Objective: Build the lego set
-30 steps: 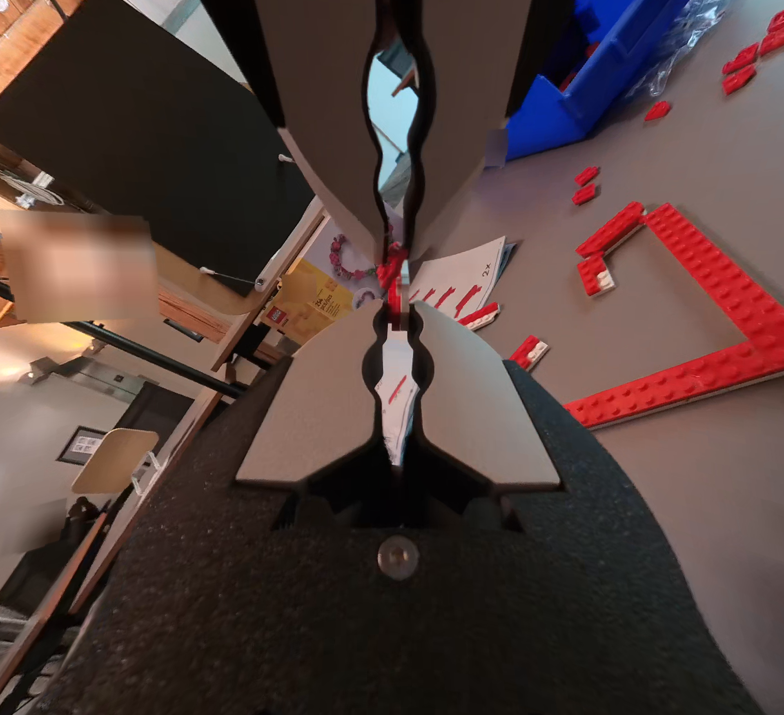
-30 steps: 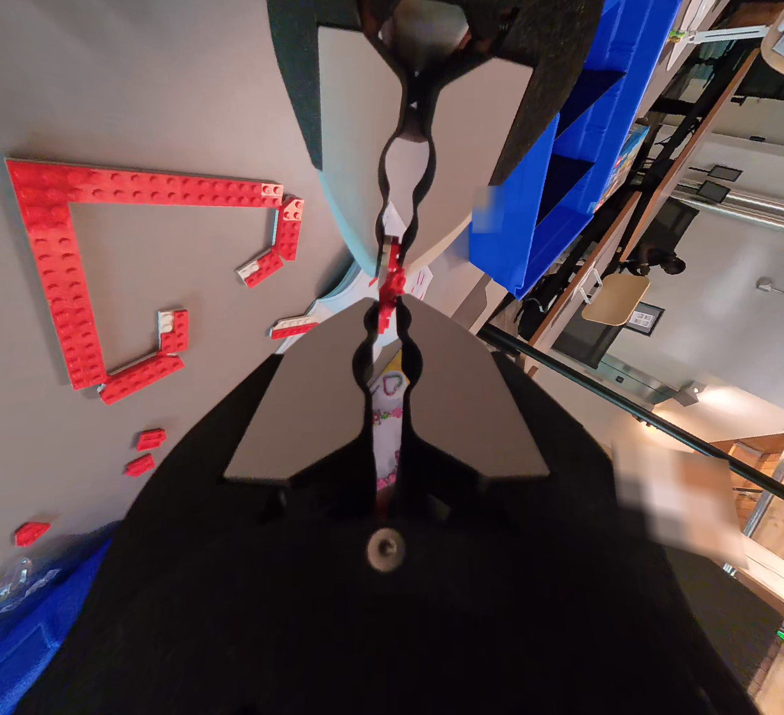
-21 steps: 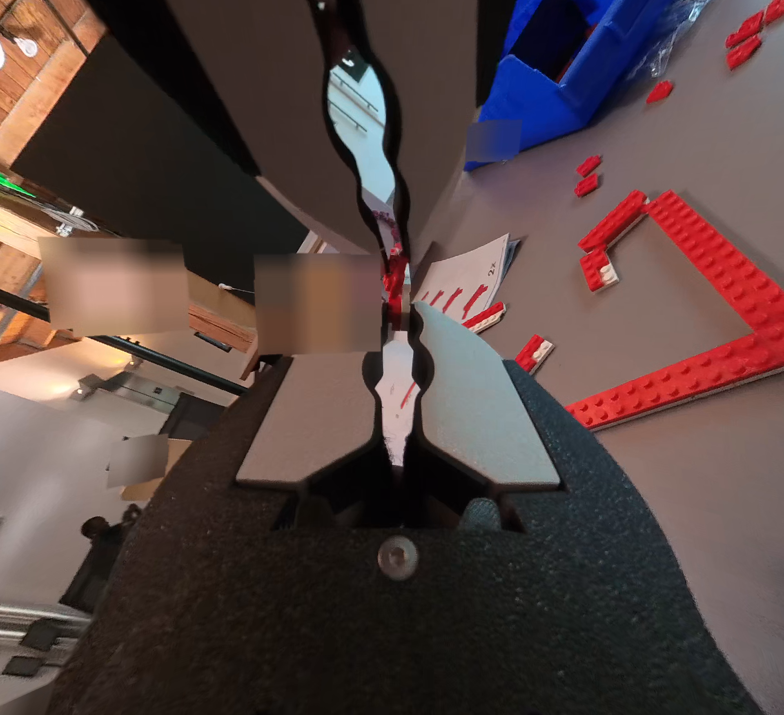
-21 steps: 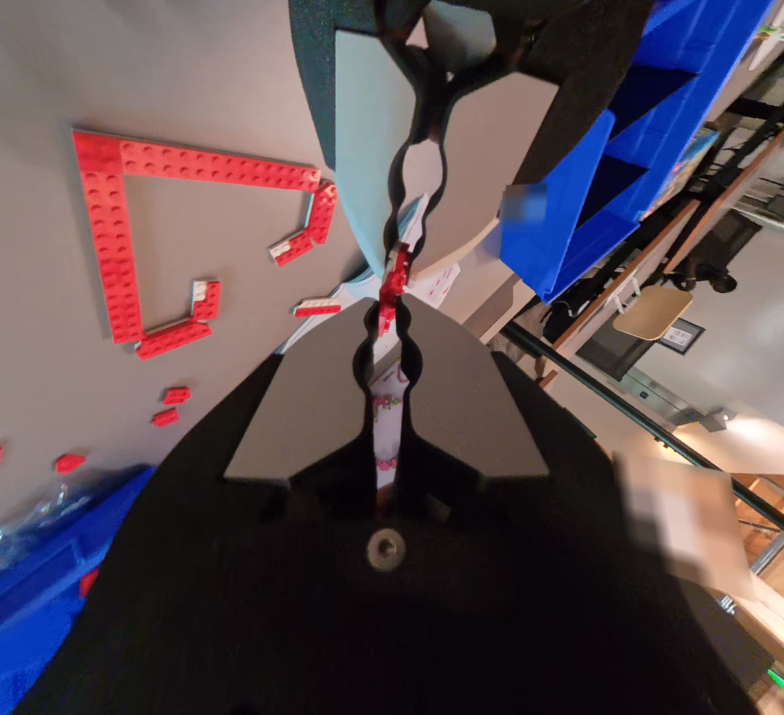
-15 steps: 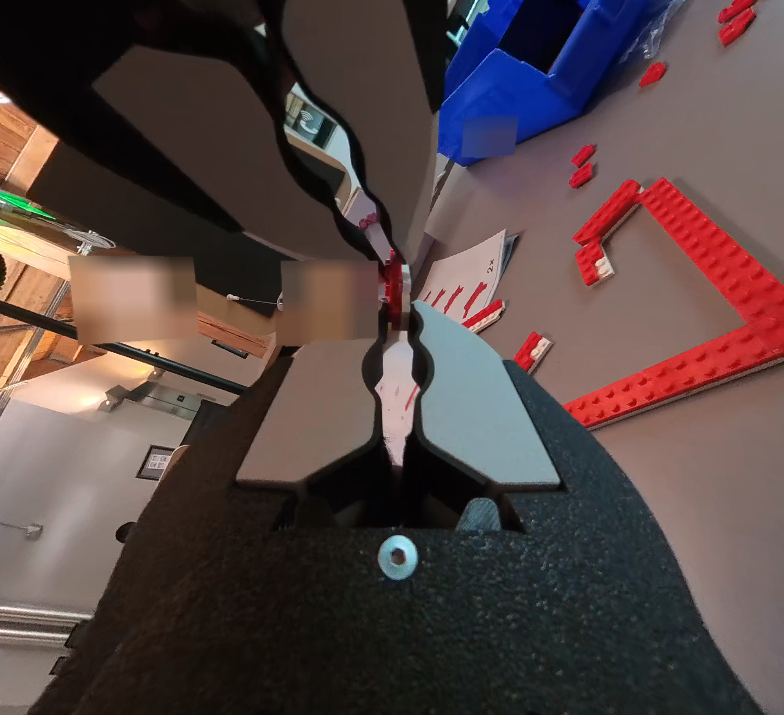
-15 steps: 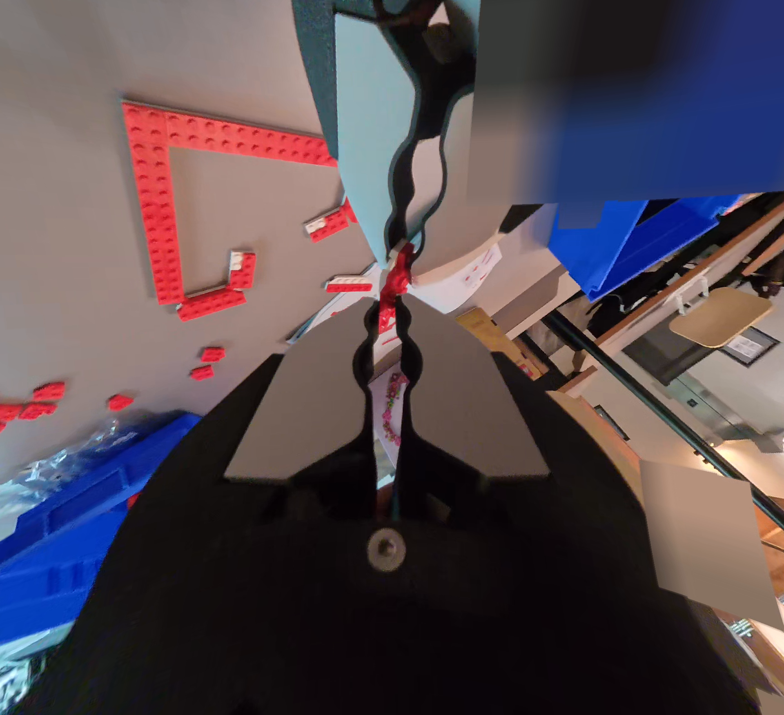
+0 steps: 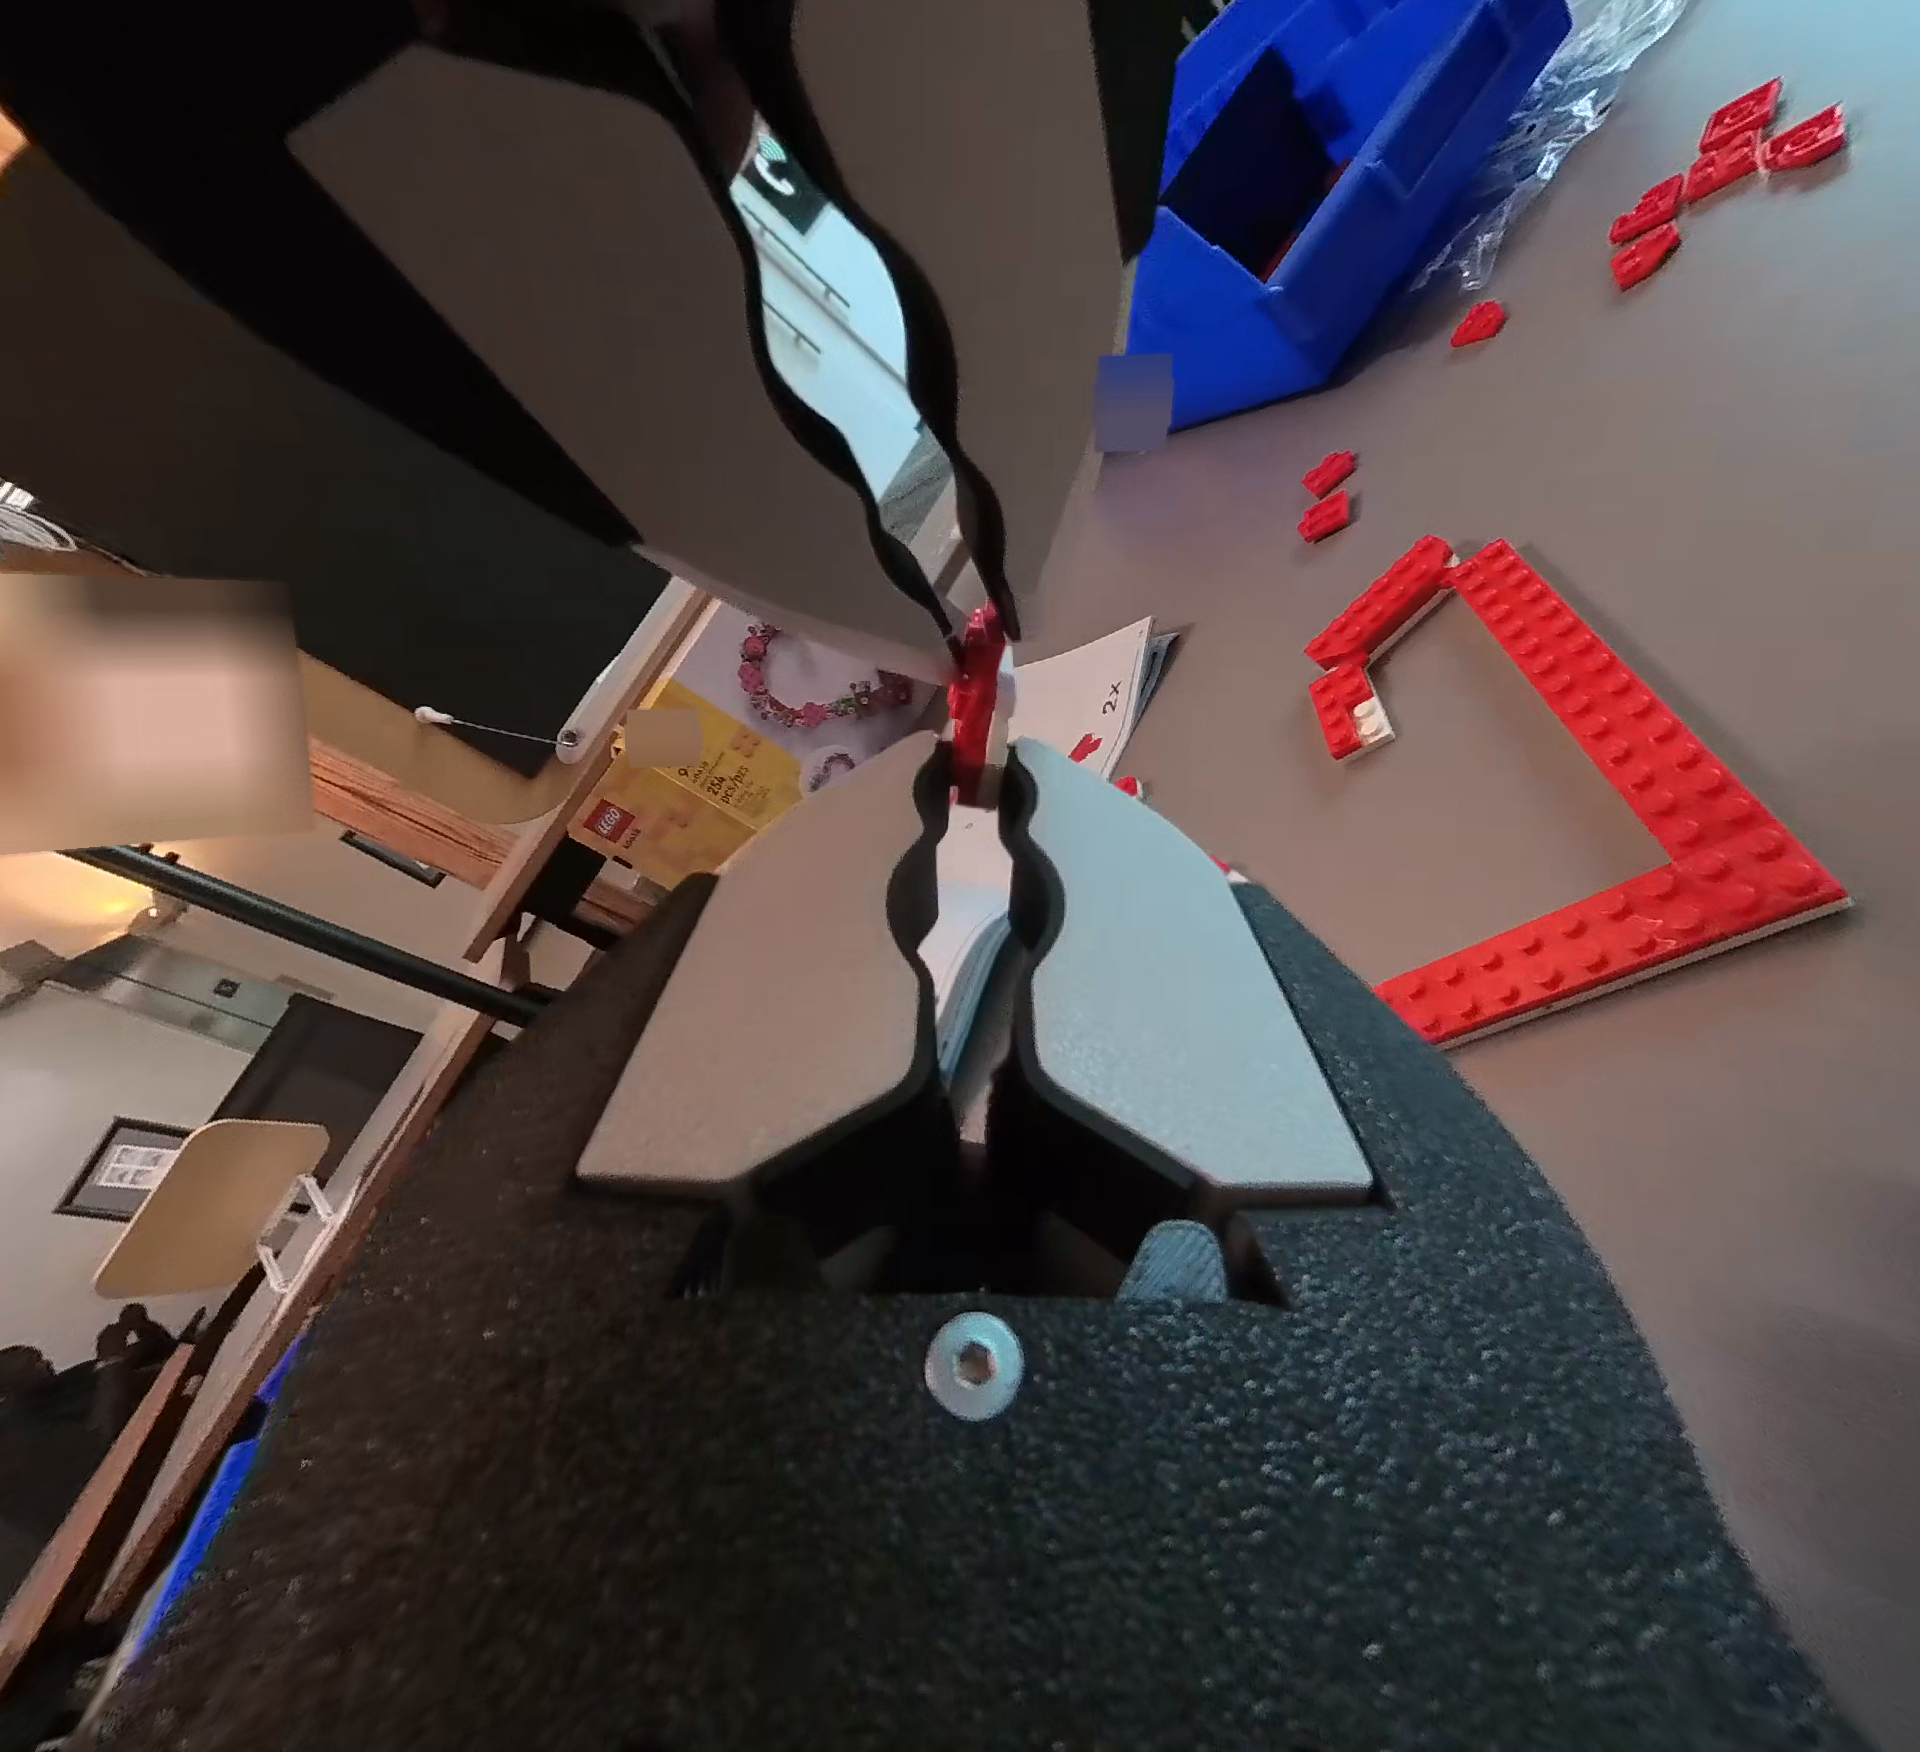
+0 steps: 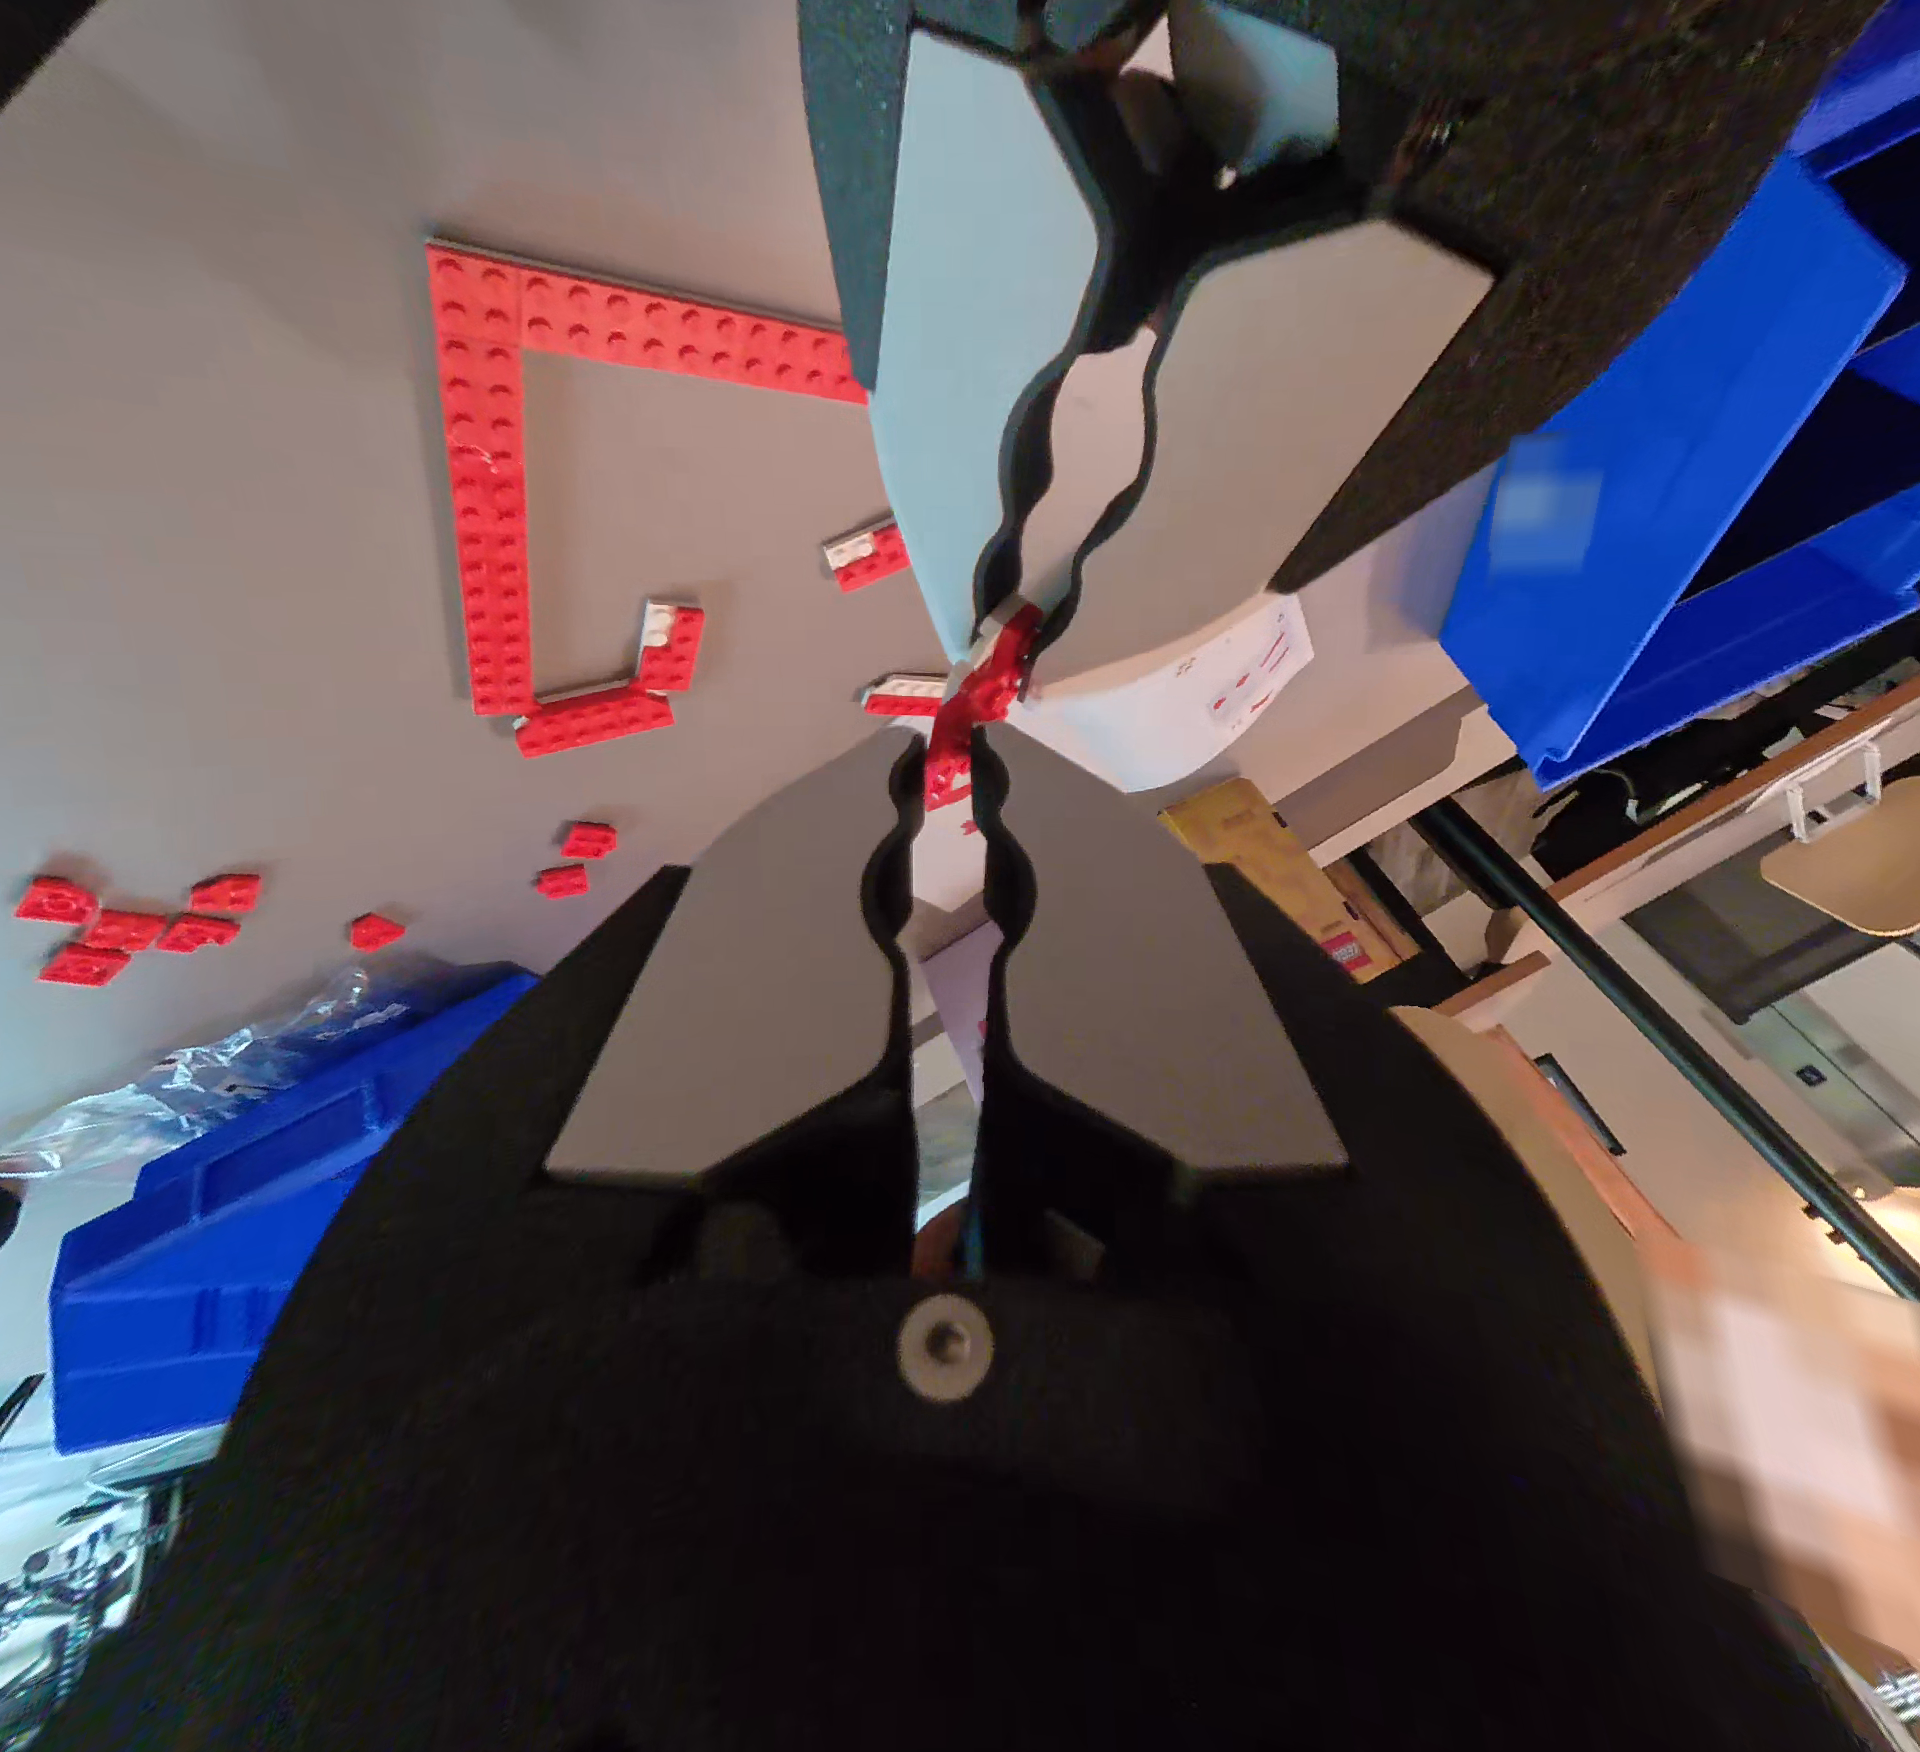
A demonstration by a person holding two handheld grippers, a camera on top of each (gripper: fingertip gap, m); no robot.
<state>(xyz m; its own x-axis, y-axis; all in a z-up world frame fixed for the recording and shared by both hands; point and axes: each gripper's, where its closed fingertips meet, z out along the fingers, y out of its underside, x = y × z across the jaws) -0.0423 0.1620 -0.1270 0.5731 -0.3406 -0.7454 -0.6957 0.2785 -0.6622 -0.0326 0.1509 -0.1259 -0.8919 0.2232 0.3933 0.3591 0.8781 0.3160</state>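
Observation:
Both grippers meet tip to tip above the grey table, each shut on a small red and white lego piece. My left gripper (image 7: 977,762) pinches the red piece (image 7: 974,715), and the right gripper's tips come down onto it from above. In the right wrist view my right gripper (image 8: 948,762) pinches a red piece (image 8: 948,752); the left gripper holds a red and white piece (image 8: 1000,653) against it at an angle. The red L-shaped plate frame (image 7: 1621,767) lies on the table to the right; it also shows in the right wrist view (image 8: 488,497).
Blue bins (image 7: 1340,144) and a clear plastic bag (image 7: 1590,40) sit at the table's far side. Loose red pieces (image 7: 1714,175) and small red and white assemblies (image 7: 1351,715) lie about. An instruction booklet (image 7: 1101,694) and a yellow lego box (image 7: 686,788) are near the table's edge.
Both grippers have turned while staying tip to tip with the red pieces held. The right gripper has tilted relative to the left, and the held pieces now sit at an angle to each other.

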